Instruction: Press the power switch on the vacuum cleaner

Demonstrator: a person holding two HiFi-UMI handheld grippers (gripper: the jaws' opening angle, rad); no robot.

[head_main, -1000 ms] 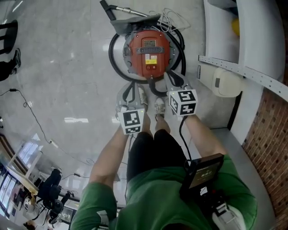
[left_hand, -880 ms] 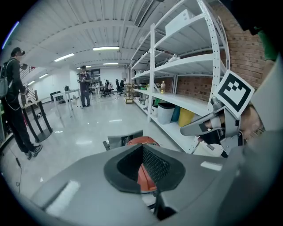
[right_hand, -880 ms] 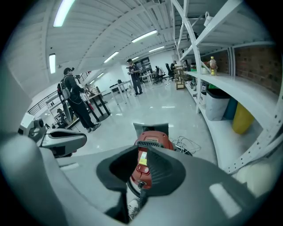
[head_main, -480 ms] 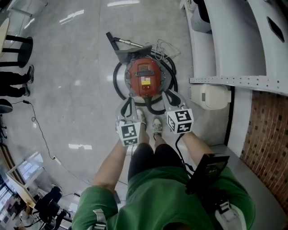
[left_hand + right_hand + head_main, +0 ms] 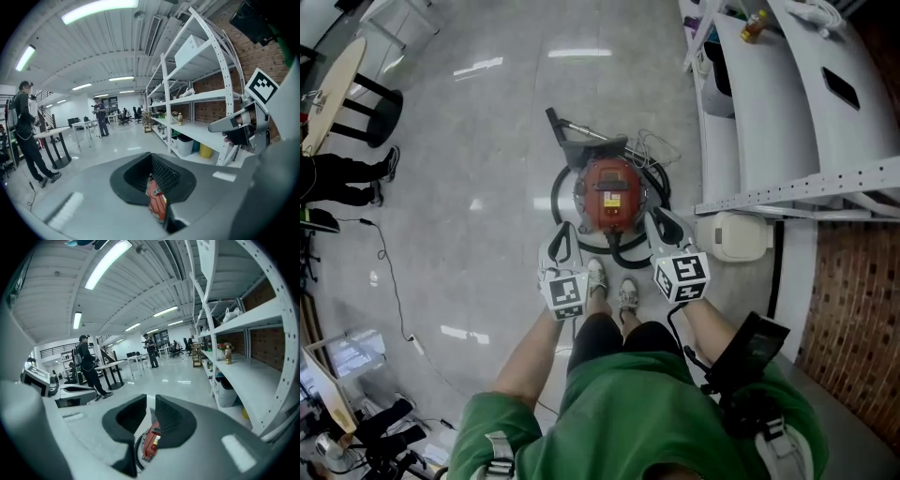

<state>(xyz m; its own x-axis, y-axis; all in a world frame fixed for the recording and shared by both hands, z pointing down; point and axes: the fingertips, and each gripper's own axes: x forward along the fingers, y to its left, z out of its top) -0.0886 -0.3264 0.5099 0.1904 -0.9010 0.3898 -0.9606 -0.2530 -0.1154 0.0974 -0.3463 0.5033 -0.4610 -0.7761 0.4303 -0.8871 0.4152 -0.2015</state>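
Vacuum cleaner (image 5: 611,194), head view: red, round plastic canister sitting on the polished grey floor (image 5: 487,216), just beyond the person's white shoes (image 5: 596,277); long axis running away from the person, dark grey floor nozzle (image 5: 586,145) at the far end.
Progress, head view: left gripper (image 5: 560,239) and right gripper (image 5: 662,225) are hovering on either side, touching nothing; the press is likely all still to do.
Left gripper view: jaws are meeting at the tips, gripping nothing.
Right gripper view: jaws are standing narrowly apart, empty.

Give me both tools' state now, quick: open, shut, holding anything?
Left tool: shut, tips meeting, holding nothing.
Right tool: open by a narrow gap, holding nothing.
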